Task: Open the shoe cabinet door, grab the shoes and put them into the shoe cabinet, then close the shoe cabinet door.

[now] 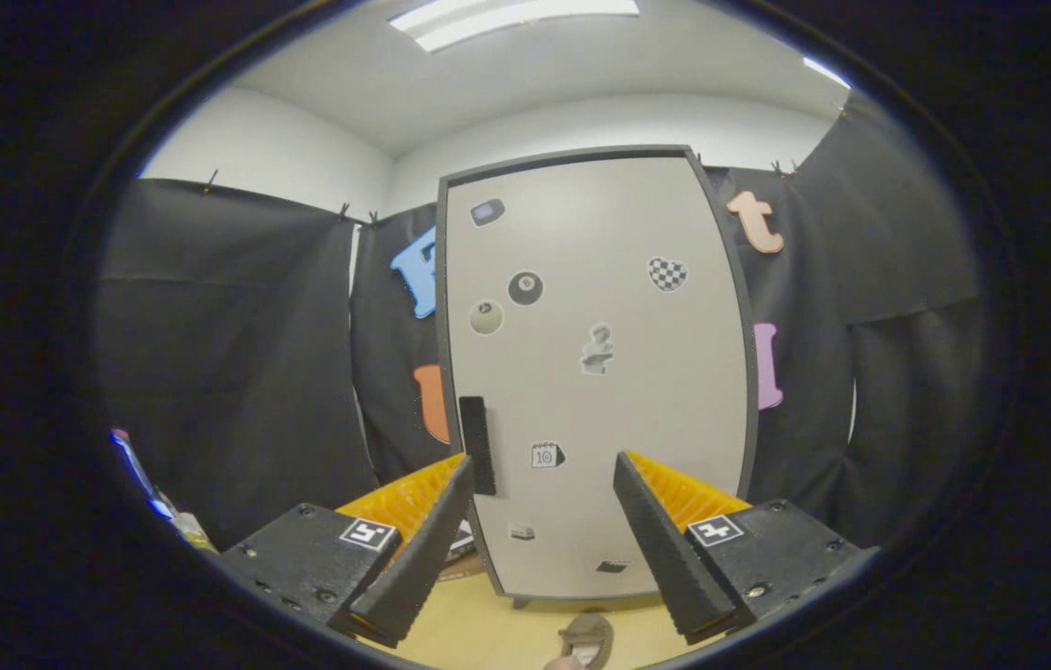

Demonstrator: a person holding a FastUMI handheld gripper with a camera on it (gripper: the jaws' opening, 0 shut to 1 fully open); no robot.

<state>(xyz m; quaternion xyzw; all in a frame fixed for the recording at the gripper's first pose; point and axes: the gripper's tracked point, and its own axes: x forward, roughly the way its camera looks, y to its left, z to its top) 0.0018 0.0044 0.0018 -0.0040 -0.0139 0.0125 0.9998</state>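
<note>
Straight ahead of the gripper (544, 521) stood the shoe cabinet (595, 372), a tall pale unit with a dark frame, its door (637, 419) closed and facing the camera. The two fingers were spread wide apart and held nothing; the lower part of the door showed in the gap between them.

The relation that mattered was the handle (477, 445): a dark upright bar set near the door's left edge, low on the door. It lay just above and beyond the tip of the left finger, not between the fingers, and its long axis ran vertically. To take hold of it, the fingers would probably have needed to shift left and move forward, so that one finger passed on each side of the bar. How far the handle stood from the fingertips could not be judged.

Small stickers (525, 288) dotted the door's face. A shoe (586, 637), brownish and seen only in part, lay on the light wooden floor (469, 623) below and between the fingers, nearer the camera than the cabinet's foot. It appeared not to block the way to the handle, though it sat close to where the door might swing. Black cloth (236, 372) hung on both sides of the cabinet. Something low sat on the floor at the cabinet's left foot, hidden behind the left finger.
</note>
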